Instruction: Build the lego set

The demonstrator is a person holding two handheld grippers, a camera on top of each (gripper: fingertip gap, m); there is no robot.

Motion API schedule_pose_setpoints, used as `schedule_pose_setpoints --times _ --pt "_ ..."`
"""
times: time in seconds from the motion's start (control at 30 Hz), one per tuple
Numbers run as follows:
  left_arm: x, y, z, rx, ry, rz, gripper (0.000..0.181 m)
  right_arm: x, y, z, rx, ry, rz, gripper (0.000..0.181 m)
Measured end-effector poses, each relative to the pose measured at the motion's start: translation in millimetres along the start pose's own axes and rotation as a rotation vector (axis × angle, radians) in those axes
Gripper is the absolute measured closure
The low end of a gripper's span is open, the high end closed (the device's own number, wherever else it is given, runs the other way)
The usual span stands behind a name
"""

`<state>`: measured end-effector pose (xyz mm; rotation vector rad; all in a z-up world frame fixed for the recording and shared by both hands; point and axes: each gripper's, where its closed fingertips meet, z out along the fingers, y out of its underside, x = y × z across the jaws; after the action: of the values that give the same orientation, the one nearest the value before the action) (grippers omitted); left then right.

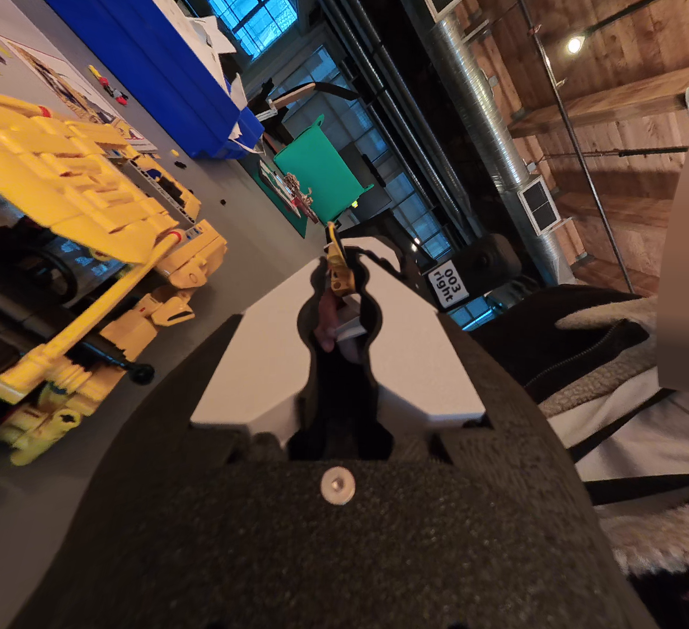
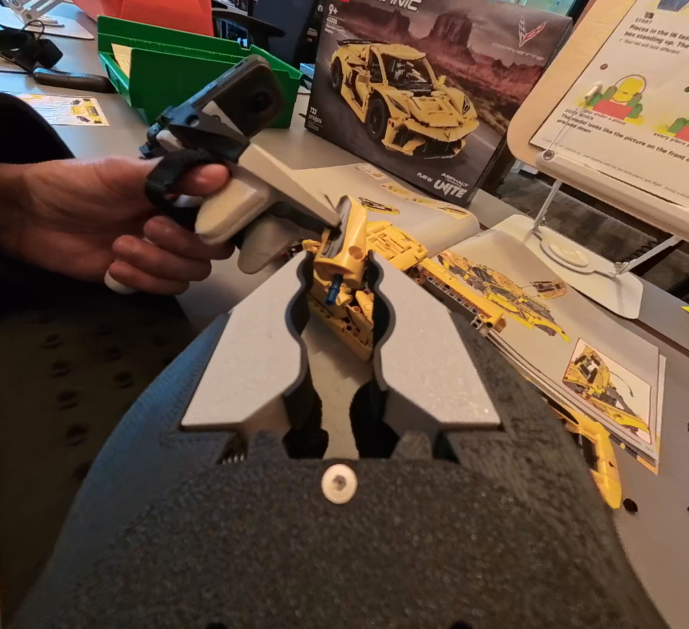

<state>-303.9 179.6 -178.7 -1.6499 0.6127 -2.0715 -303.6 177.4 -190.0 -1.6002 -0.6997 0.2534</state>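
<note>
My left gripper (image 1: 339, 265) is shut on a small yellow Lego piece (image 1: 340, 275) held up off the table. In the right wrist view, a hand brings the left gripper (image 2: 334, 220) in from the left, its tips on the top of a yellow Lego sub-assembly (image 2: 352, 238). My right gripper (image 2: 338, 263) is shut around that sub-assembly from below. A blue pin (image 2: 333, 288) sticks out of it. The large yellow car model (image 1: 93, 201) lies on the grey table to the left and also shows behind the fingers (image 2: 395, 242).
The Lego set box (image 2: 428, 89) stands behind, with an open instruction booklet (image 2: 522, 298) on the right. A green bin (image 2: 186, 70) stands at the back left and a sign on a white stand (image 2: 581, 260) on the right. A blue bin (image 1: 123, 37) and small loose parts (image 1: 112, 87) lie beyond the model. The tips of both grippers are at nearly the same place.
</note>
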Motion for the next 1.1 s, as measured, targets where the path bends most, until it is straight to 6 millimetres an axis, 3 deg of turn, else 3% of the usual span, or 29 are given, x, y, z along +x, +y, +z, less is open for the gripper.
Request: schedule_pose_setpoints --times 0.43,0.77,1.1 --pt "7 3 3 -0.003 0.004 0.068 0.173 0 -2 -2 0.003 -0.01 0.028 0.153" --pt "13 3 5 -0.002 0.012 0.113 0.173 -3 -5 -5 0.029 -0.102 0.186 0.153" --pt "16 3 2 -0.011 0.034 0.082 0.174 -5 -8 -6 0.045 -0.094 0.149 0.153"
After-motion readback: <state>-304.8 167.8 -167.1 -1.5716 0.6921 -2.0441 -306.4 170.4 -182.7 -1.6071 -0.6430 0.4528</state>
